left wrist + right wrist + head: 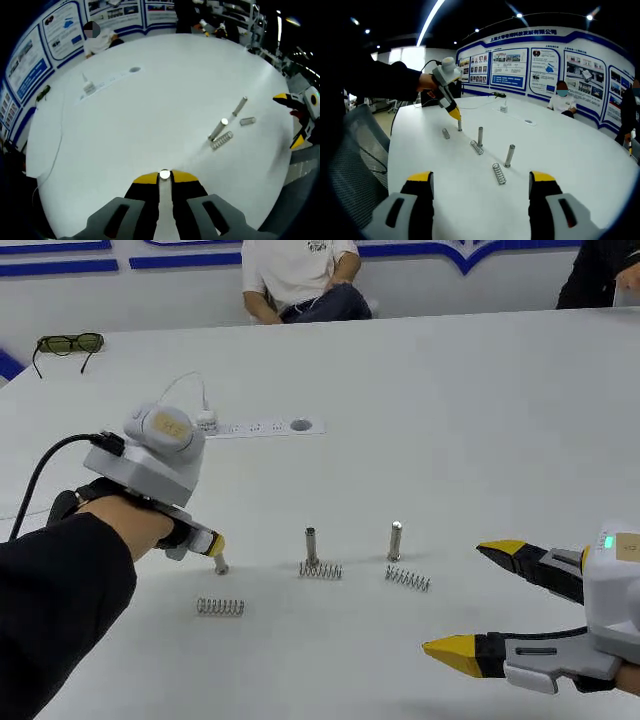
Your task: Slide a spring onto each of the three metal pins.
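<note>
Here, left fingers [145,178] pinching the leftmost pin [164,174], right fingers [420,176] spread wide, springs [498,173] lying well ahead.

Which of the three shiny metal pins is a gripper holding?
The leftmost silver metal pin: the left gripper's yellow-tipped jaws are closed on its top. The middle pin and the right pin stand free on the white table.

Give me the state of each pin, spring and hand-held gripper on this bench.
left pin: upright, clamped at its top, no spring on it.
middle pin: upright, bare.
right pin: upright, bare.
left spring: lying flat, apart from the pins.
middle spring: lying flat at the middle pin's base.
right spring: lying flat beside the right pin.
left hand-held gripper: shut on the left pin.
right hand-held gripper: open, holding nothing.
</note>
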A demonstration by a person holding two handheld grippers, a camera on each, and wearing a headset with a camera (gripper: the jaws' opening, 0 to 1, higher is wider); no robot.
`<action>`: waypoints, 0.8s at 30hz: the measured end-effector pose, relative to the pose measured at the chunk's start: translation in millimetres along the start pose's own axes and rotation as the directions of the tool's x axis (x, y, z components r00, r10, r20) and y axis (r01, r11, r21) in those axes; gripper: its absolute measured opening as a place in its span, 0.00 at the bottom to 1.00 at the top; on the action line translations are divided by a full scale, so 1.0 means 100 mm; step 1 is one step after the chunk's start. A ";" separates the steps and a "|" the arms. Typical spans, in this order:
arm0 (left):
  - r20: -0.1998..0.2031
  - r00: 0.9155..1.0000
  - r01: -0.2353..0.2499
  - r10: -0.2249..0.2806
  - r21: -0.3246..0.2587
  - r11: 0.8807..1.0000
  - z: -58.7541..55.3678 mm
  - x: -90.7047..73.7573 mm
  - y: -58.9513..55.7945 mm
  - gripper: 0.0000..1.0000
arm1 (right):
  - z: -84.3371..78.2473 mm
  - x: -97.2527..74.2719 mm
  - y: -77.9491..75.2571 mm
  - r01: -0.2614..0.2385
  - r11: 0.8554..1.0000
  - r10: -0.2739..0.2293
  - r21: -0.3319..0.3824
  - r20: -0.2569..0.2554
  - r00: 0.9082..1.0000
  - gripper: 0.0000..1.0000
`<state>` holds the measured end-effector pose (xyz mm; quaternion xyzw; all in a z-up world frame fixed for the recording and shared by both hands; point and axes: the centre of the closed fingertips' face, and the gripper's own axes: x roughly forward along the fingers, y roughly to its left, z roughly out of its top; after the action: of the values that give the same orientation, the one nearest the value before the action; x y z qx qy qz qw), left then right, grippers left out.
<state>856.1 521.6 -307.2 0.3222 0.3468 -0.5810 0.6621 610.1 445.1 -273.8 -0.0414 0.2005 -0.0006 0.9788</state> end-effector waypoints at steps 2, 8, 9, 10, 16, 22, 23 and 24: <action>0.007 1.000 0.002 -0.002 0.008 1.000 0.00 0.00 -0.01 0.08 | 0.00 0.00 0.01 -0.001 1.000 0.001 -0.003 -0.002 1.000 0.79; 0.025 1.000 -0.002 0.001 0.036 0.999 0.01 0.00 -0.02 0.08 | 0.02 -0.01 0.02 -0.003 1.000 0.003 -0.010 -0.004 1.000 0.79; 0.027 1.000 -0.004 0.002 0.041 0.999 0.01 0.00 -0.03 0.08 | 0.02 -0.01 0.02 -0.003 1.000 0.003 -0.010 -0.004 1.000 0.79; 0.028 1.000 -0.006 0.004 0.047 0.999 0.01 0.00 -0.03 0.08 | 0.02 -0.01 0.02 -0.003 1.000 0.003 -0.011 -0.004 1.000 0.79; 0.038 0.999 -0.010 0.007 0.068 0.998 0.00 -0.01 -0.02 0.08 | 0.02 -0.03 0.01 -0.001 1.000 0.001 -0.011 -0.004 1.000 0.79; 0.059 0.998 -0.009 0.005 0.071 0.997 0.01 -0.03 -0.03 0.18 | 0.02 -0.02 0.03 -0.003 1.000 0.003 -0.011 -0.005 1.000 0.79; 0.062 0.998 -0.012 0.007 0.073 0.997 0.01 -0.04 -0.03 0.20 | 0.02 -0.02 0.03 -0.004 1.000 0.004 -0.012 -0.005 1.000 0.79; 0.069 0.998 -0.016 0.010 0.078 0.997 0.01 -0.05 -0.03 0.22 | 0.02 -0.02 0.03 -0.004 1.000 0.004 -0.011 -0.004 1.000 0.79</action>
<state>852.5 522.8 -302.4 0.3302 0.2988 -0.6006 0.6641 608.7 448.6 -271.2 -0.0465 0.2026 0.0026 0.9782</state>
